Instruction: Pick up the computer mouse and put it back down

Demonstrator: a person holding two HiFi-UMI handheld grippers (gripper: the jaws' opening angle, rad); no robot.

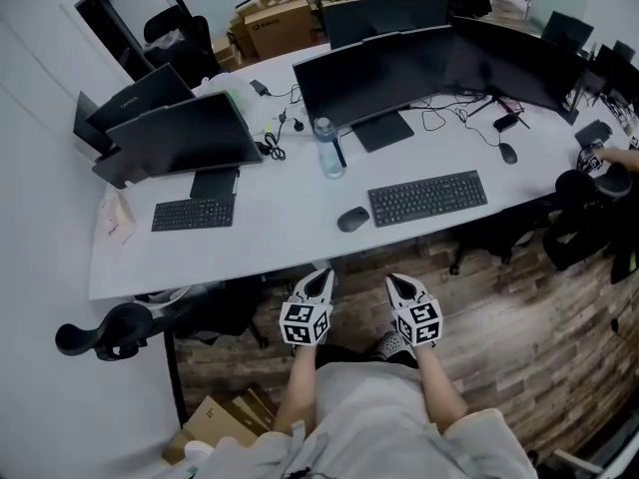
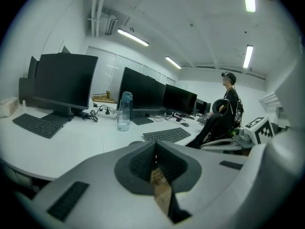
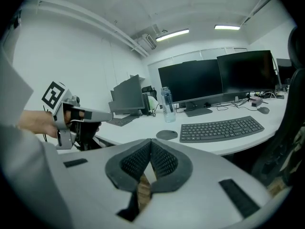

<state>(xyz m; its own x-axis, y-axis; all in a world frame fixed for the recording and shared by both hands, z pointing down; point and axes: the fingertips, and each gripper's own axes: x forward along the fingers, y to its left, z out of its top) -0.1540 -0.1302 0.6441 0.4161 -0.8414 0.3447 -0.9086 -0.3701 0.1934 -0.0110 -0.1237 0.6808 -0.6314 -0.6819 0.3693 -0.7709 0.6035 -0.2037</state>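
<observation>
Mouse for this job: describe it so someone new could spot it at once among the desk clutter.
On the long white desk, find the wide keyboard in front of the central monitors. The dark oval mouse lies just left of it, near the desk's front edge. Unlike the second mouse, farther back on the right, it sits right beside that keyboard.

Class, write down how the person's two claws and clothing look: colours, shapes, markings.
Left claw and right claw are alike: pale grey shells tapering to a point, dark ribbed pads, each carrying a white cube with black square markers. The person wears a pale grey top.
</observation>
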